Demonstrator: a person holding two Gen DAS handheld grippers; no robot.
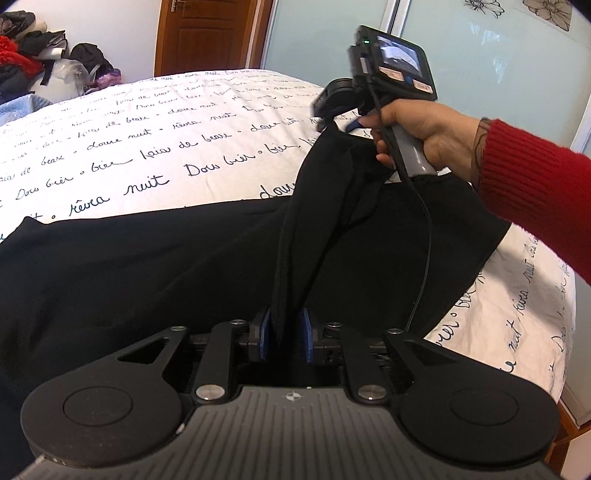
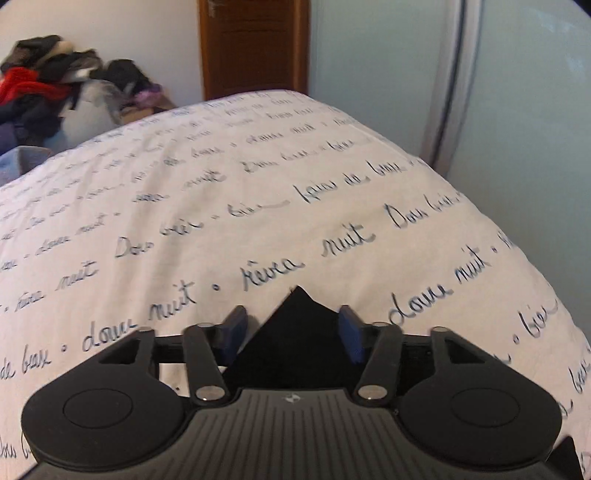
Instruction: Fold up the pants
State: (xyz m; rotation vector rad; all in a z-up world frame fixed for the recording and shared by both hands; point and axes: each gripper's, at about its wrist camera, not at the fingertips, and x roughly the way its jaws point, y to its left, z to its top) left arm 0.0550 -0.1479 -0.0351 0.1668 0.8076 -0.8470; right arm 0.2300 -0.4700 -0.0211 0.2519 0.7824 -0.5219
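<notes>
Black pants (image 1: 147, 266) lie spread across the white bed. My left gripper (image 1: 286, 332) is shut on a bunched fold of the pants, which rises taut from its blue pads toward the right gripper (image 1: 332, 110), held by a hand in a red sleeve. In the right wrist view, my right gripper (image 2: 291, 332) has its blue fingers (image 2: 232, 332) wide apart, and a pointed corner of the black pants (image 2: 295, 332) sticks up between them, touching neither pad.
The bed cover (image 1: 166, 140) is white with dark handwritten words. A pile of clothes (image 1: 33, 55) sits at the far left, a wooden door (image 1: 207, 33) and pale sliding wardrobe doors (image 1: 498, 74) behind. The bed's right edge (image 1: 535, 332) drops off.
</notes>
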